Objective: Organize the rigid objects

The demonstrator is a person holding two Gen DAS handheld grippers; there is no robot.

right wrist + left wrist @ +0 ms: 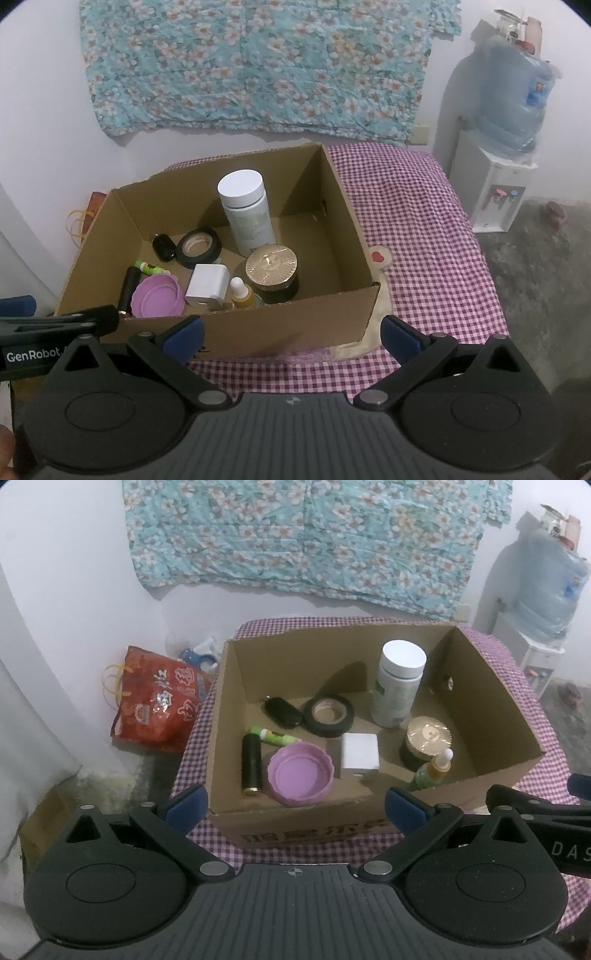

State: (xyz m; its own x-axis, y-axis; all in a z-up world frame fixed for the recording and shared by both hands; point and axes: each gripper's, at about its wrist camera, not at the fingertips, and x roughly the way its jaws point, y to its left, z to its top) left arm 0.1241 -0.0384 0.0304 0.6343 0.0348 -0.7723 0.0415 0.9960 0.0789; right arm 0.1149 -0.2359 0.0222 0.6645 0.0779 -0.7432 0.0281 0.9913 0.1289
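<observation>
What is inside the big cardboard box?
The cardboard box holds a white bottle, tape roll, purple lid, white charger, gold-lidded jar and dropper bottle. Anything beneath them stays hidden.

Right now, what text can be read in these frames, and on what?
"GenRobot" on the left gripper arm, right wrist view.
"DAS", cut off, on the right gripper arm, left wrist view.
Red bag: large characters, not legible.
Box front print: cut off, unreadable.
White bottle label: too blurred.
</observation>
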